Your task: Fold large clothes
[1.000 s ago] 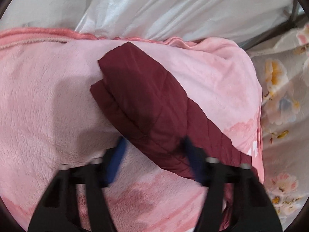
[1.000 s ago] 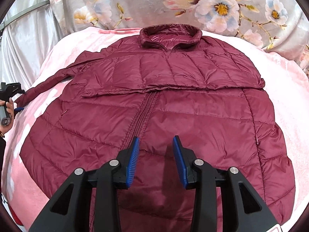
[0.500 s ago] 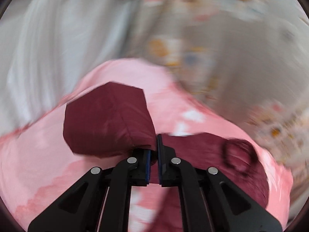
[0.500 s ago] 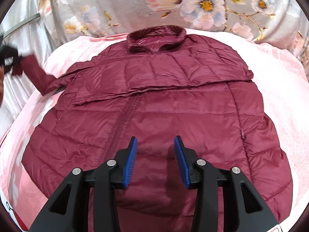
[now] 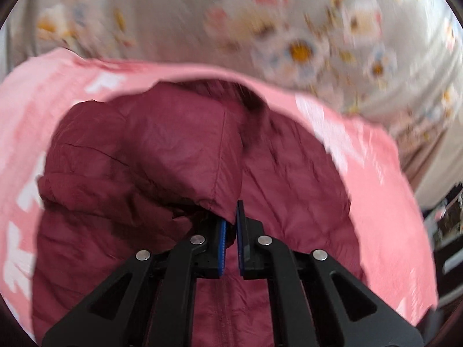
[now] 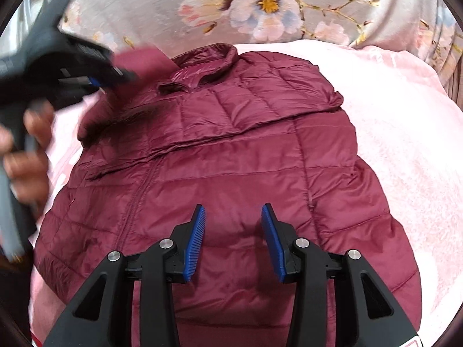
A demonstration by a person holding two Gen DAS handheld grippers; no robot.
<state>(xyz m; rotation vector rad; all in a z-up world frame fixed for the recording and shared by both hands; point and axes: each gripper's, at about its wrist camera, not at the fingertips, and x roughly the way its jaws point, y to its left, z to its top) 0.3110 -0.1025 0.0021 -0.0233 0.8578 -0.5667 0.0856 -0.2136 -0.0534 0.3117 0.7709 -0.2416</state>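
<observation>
A maroon quilted jacket (image 6: 231, 156) lies front up on a pink blanket (image 6: 405, 150), collar at the far side. One sleeve is folded across its chest. My left gripper (image 5: 230, 225) is shut on the cuff of the other sleeve (image 5: 162, 156) and holds it lifted over the jacket body (image 5: 289, 208). In the right wrist view the left gripper (image 6: 95, 79) shows blurred at the upper left, near the collar. My right gripper (image 6: 233, 240) is open and empty, hovering above the jacket's lower front.
A grey floral fabric (image 6: 260, 8) rises behind the blanket. The person's hand (image 6: 26, 150) holds the left tool at the left edge. The blanket's edge (image 5: 405, 231) drops off at the right in the left wrist view.
My left gripper closed on the sleeve cuff, lifted it off the blanket and swung it over toward the jacket's chest. My right gripper stayed open and drifted slightly.
</observation>
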